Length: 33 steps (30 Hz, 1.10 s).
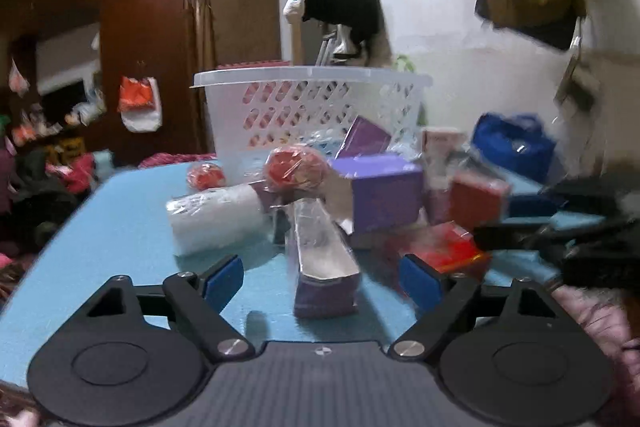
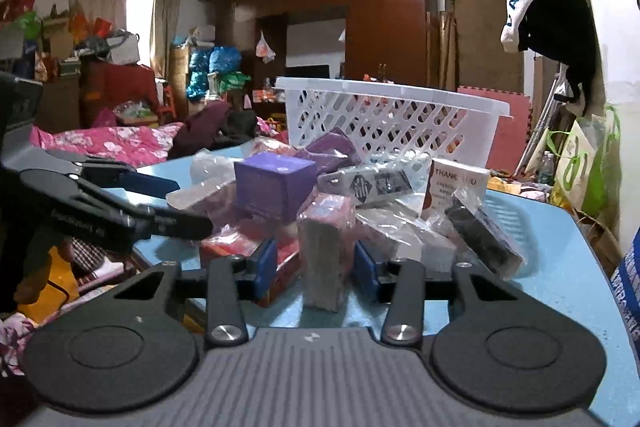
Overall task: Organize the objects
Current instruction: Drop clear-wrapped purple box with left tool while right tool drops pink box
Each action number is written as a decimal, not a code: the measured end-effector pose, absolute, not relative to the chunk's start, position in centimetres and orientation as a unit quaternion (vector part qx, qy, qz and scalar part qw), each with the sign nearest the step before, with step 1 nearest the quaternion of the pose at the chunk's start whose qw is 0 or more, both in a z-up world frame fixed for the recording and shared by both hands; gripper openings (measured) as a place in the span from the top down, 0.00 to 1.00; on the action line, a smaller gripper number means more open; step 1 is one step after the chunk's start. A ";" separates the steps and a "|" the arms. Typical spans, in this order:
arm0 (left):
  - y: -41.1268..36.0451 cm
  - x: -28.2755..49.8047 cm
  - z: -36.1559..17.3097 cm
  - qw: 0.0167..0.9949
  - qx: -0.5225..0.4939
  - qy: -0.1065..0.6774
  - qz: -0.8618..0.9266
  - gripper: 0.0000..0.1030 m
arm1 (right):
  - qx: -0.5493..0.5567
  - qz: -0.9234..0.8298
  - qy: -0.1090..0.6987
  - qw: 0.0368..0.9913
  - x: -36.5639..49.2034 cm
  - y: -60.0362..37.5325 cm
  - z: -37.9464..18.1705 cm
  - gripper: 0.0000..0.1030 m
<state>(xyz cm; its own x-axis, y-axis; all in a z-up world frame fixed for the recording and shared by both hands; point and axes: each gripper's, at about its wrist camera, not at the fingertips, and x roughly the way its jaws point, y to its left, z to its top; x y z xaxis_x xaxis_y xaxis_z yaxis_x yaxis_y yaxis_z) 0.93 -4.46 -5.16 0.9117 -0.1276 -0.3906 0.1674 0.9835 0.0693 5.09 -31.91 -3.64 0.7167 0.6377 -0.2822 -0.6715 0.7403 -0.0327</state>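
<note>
A pile of wrapped boxes lies on the blue table before a white lattice basket, also in the right wrist view. My left gripper is open, its blue pads either side of a long purple wrapped box, not touching it. My right gripper is open around an upright wrapped pink-grey box, pads close to its sides. A purple cube box shows in both views. The left gripper shows at the left of the right wrist view.
A white roll, two red wrapped balls, red boxes, a "THANK YOU" box and a black wrapped item fill the pile. A bed with a pink cover and wardrobes stand behind.
</note>
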 end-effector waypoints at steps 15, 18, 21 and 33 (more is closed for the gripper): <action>-2.4 0.4 -3.6 0.987 0.007 0.145 -0.069 0.61 | -0.033 0.358 0.092 0.929 4.5 -34.0 -1.0 0.72; -1.6 0.1 -2.2 0.990 -0.012 0.123 -0.075 0.61 | -0.013 0.354 0.078 0.932 5.0 -34.9 0.6 0.72; -1.0 1.0 0.1 0.991 -0.030 0.103 -0.083 0.61 | -0.004 0.360 0.064 0.931 6.0 -35.1 2.9 0.72; -3.7 16.8 7.4 0.980 -0.054 0.170 -0.086 0.61 | -0.092 0.309 0.091 0.942 17.6 -27.1 9.2 0.72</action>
<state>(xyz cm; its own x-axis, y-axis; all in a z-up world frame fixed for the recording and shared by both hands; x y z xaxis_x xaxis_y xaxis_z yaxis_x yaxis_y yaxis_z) 16.82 -3.70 7.39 0.9276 -0.1876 -0.3232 0.1511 0.9793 -0.1350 17.56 -27.10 9.23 0.7925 0.5658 -0.2276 -0.5992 0.7919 -0.1180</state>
